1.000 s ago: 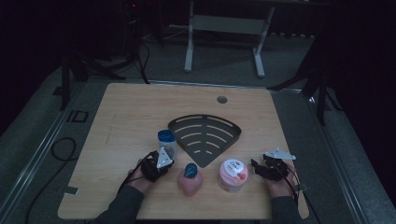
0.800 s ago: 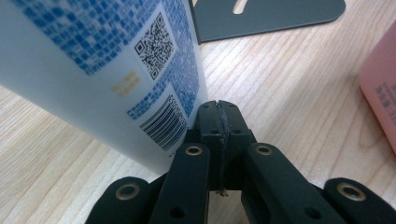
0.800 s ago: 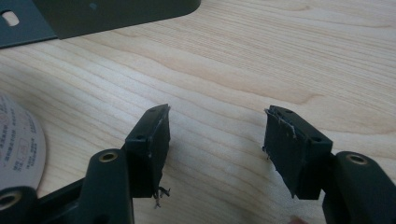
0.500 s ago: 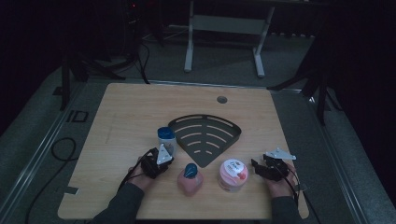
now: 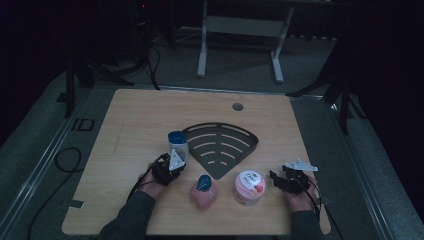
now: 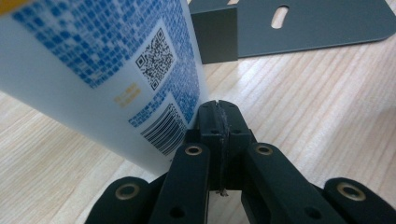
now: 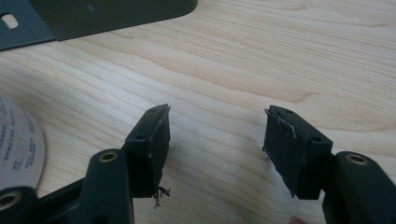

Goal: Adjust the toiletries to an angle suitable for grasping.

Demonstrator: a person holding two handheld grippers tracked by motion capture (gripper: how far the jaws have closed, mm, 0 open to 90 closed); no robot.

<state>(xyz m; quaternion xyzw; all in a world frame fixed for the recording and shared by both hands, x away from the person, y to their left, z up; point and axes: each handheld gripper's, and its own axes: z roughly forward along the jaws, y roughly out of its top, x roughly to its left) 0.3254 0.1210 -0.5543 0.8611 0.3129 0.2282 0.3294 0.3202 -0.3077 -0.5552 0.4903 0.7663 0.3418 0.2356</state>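
- Left gripper (image 5: 170,169): clenched, jaws pressed flat together, nothing held between them. In the left gripper view the closed tips (image 6: 217,109) are seen against the lower side wall of the white plastic bottle with blue cap and blue printed label (image 6: 93,70).
- The bottle (image 5: 178,145) is found upright on the pale wooden worktop (image 5: 140,115), left of the middle and nearer the near edge. It is just beside the left corner of the dark grey fan-shaped slotted metal tray (image 5: 220,170).
- Right gripper (image 5: 276,180): released, jaws apart over bare wood (image 7: 217,126), nothing between them. It is parked by the near right corner, just beside the round tub with pink lid (image 5: 249,186).
- A pink squat bottle with teal cap (image 5: 202,192) is seen at the near edge, between the two grippers.
- Step judged: the white bottle is being nudged with closed tips, likely toward the tray.
- To do it well:
  - Contact should be kept low on the wall; a tall narrow bottle will tip if it is pushed high.
  - The push should be aimed through the bottle's axis, otherwise it will spin off the tips.
  - A slow, short stroke is advised; the tray wall (image 6: 215,35) is right behind and may catch the base.
  - If a lift is wanted instead, the jaws must be opened first and set around the body.
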